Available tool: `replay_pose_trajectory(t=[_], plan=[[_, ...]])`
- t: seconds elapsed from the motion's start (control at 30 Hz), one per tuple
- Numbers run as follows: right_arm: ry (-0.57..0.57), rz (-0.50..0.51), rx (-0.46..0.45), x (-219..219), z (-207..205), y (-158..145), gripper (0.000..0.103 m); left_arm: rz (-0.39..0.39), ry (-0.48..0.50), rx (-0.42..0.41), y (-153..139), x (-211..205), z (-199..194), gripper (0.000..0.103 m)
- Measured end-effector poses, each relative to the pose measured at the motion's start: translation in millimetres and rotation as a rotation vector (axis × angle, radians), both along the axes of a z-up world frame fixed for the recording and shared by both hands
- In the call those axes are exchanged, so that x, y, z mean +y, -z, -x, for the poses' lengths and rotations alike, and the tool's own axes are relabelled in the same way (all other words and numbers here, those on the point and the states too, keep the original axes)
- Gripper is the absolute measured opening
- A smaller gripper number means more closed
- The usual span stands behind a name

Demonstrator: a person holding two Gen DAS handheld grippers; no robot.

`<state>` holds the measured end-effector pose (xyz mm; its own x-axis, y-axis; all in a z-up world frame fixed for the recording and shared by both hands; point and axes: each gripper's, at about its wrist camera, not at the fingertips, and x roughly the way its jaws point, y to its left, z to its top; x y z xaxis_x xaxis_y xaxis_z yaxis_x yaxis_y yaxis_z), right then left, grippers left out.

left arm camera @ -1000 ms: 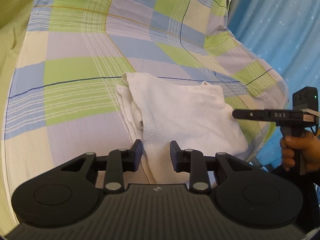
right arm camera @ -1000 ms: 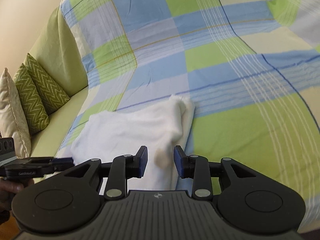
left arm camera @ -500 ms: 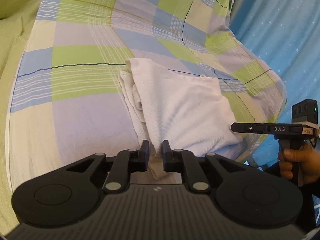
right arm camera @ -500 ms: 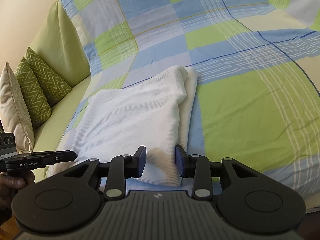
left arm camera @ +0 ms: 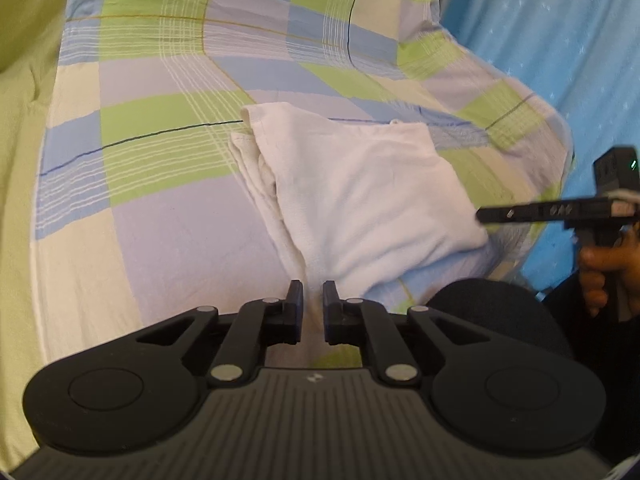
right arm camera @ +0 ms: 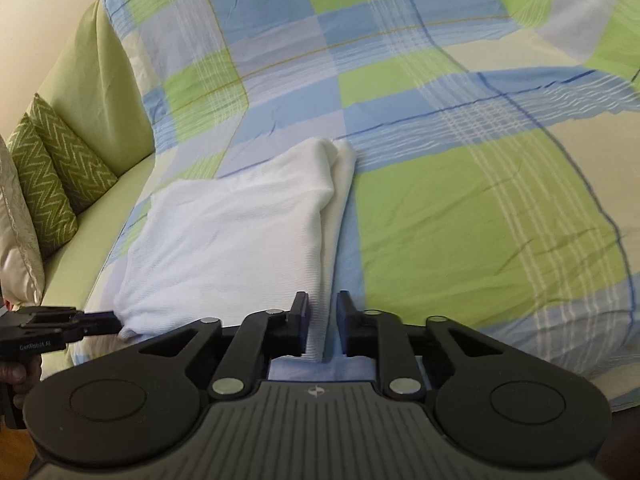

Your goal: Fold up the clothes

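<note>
**Changes since the earlier frames**
- The left gripper (left arm camera: 313,304) had its fingers well apart one second ago. They now stand at a narrow gap, with pale cloth filling it at the near corner of the white garment (left arm camera: 360,192).
- In the right wrist view, the left gripper's tip meets that same corner, which is bunched against it.
- The right gripper (right arm camera: 323,318) has also narrowed from its earlier spread. The folded edge strip of the garment lies between its fingers. A sliver of blue sheet shows beside the strip, so I cannot tell whether the pads are pressing the cloth.
- The right gripper has come in from short of the garment's near edge to straddling that edge.

**Position of the garment**
- It lies folded and flat on the checked sheet (left arm camera: 160,140), with a doubled layer showing along one long side.
- The two grippers are at its two near corners.
- A hand (left arm camera: 608,264) grips the right tool's handle, out beyond the garment's right corner.
- Zigzag cushions (right arm camera: 60,176) stand well to the garment's left.
- A blue starred fabric (left arm camera: 540,20) hangs beyond its right side.

**Writing**
- "GenRobot.AI" reads on the left gripper's side in the right wrist view.
- The marking on the right gripper's side bar is blurred and unreadable.
</note>
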<state>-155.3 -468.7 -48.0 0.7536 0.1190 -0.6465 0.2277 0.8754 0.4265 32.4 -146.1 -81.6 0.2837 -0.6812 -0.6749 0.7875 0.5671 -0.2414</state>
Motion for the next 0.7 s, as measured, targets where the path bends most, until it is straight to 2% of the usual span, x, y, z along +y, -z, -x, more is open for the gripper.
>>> replay_pose_trajectory(t=[0.1, 0.27, 0.33, 0.37, 0.43, 0.57, 0.63, 0.67, 0.7], plan=[[0.022, -0.053, -0.01, 1.3, 10.1, -0.6, 0.027, 0.008, -0.006, -0.03, -3.9, 5.3, 3.5, 0.007], [0.042, -0.132, -0.013, 8.4, 15.2, 10.8, 0.03, 0.11, 0.024, -0.078, -19.6, -5.2, 7.0, 0.007], [0.047, -0.131, -0.002, 9.2, 13.9, 15.8, 0.022, 0.107, 0.061, -0.074, -16.5, -18.9, 7.4, 0.008], [0.06, -0.114, 0.01, 8.4, 13.3, 17.5, 0.005, 0.091, 0.076, -0.065, -11.8, -25.2, 6.9, 0.008], [0.096, -0.089, 0.031, 3.9, 13.5, 20.3, 0.003, 0.011, 0.095, -0.03, 2.7, -34.9, 5.5, 0.008], [0.097, -0.081, -0.01, -10.0, 15.6, 9.3, 0.013, -0.013, 0.117, -0.042, 3.5, -29.7, 11.6, 0.008], [0.07, -0.07, -0.039, -12.9, 9.4, 2.2, 0.023, 0.004, 0.114, -0.054, -2.5, -25.9, 11.6, 0.008], [0.051, -0.071, -0.057, -14.5, 3.4, -0.5, 0.032, 0.02, 0.108, -0.062, -6.0, -25.0, 10.6, 0.008], [0.037, -0.066, -0.069, -15.3, -4.8, -2.4, 0.035, 0.037, 0.099, -0.067, -9.1, -25.9, 8.1, 0.009]])
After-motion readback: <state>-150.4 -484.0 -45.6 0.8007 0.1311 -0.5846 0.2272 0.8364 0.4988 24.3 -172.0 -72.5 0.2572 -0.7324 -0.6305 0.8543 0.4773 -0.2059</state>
